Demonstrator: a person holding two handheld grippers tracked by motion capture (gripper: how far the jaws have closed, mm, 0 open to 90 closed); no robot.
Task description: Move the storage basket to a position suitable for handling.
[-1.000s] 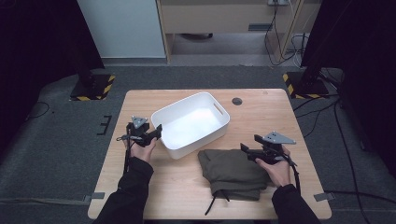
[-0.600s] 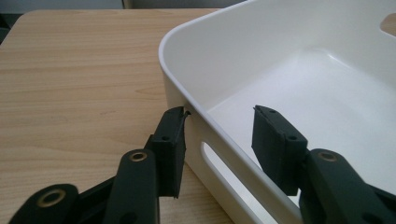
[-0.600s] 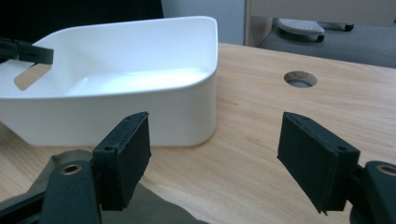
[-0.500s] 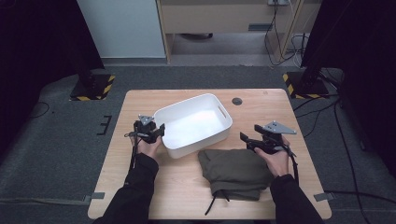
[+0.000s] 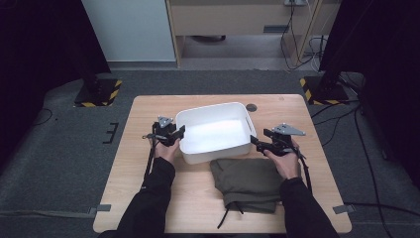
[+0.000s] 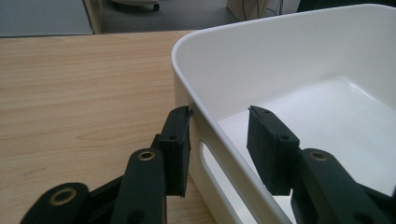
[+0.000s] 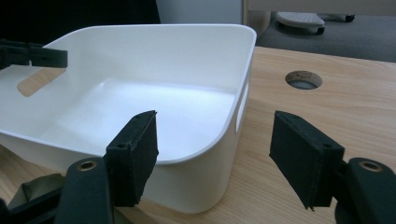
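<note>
Both hands are now sitting closer to the white bin (image 5: 214,133) than a second ago, the left claw (image 5: 179,133) having come in against the bin's left end and the right claw (image 5: 256,142) against its right end, while the bin and the cloth are lying where they lay before; the wooden worktop (image 5: 133,173) is carrying everything, with the bin resting near its middle, slightly turned; the olive-green garment (image 5: 247,182) is lying folded just in front of the bin, under the right forearm; in the left gripper view the left claw (image 6: 219,140) is straddling the bin's rim (image 6: 205,116) above the handle slot, one pad outside against the wall and one inside standing clear of it, so it is not yet gripping, its jaws having just been closing; in the right gripper view the right claw (image 7: 212,154) is standing wide around the bin's corner (image 7: 201,172), one pad inside and one outside, both clear of the wall, its jaws having just been closing too; a small round cable hole (image 7: 303,80) is sitting in the worktop beyond the bin.
</note>
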